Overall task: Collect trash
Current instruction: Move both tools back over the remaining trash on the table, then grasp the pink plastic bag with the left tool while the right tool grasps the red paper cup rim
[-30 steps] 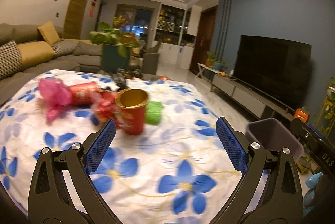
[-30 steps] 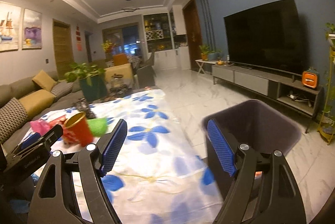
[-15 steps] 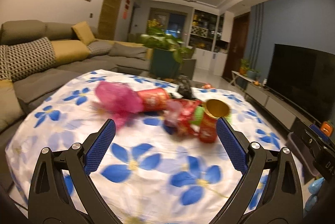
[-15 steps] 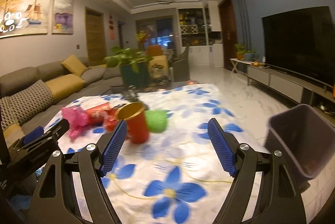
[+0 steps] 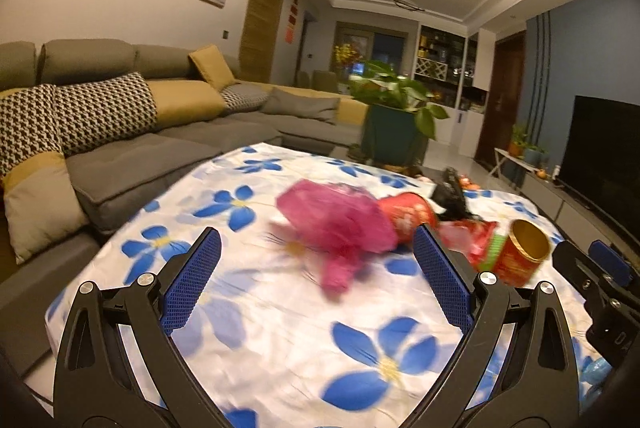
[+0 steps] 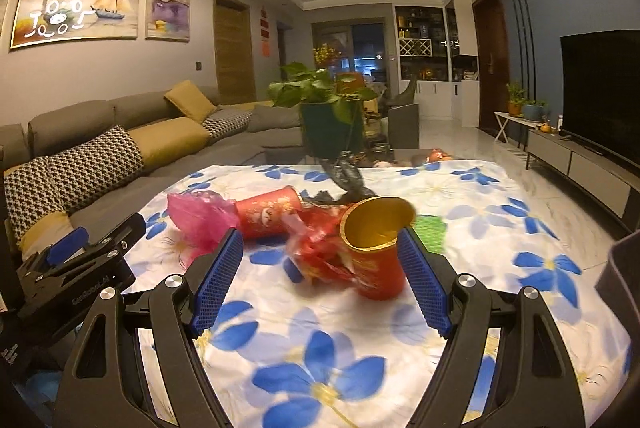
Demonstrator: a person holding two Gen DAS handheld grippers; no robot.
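Trash lies in a cluster on the flowered tablecloth (image 5: 280,328). A crumpled pink bag (image 5: 340,224) lies ahead of my open left gripper (image 5: 316,280), between and beyond its blue pads. Behind it is a red cup on its side (image 5: 408,216), then a red wrapper (image 5: 472,240) and an upright red cup with gold lining (image 5: 520,256). My right gripper (image 6: 320,280) is open, with the upright gold-lined cup (image 6: 376,256) just beyond its right pad and the red wrapper (image 6: 320,248) between the pads. The pink bag (image 6: 200,220), the lying red cup (image 6: 268,214) and a green piece (image 6: 432,232) lie around them.
A dark bin's edge (image 6: 620,276) shows at the table's right. A grey sofa (image 5: 140,147) runs along the left. A potted plant (image 6: 328,115) and dark clutter (image 6: 348,179) stand at the table's far end. A TV (image 6: 600,87) and low cabinet line the right wall.
Both grippers have swung left, away from the bin and toward the trash pile. The pink bag now sits in front of the left gripper, the gold-lined cup close to the right one.
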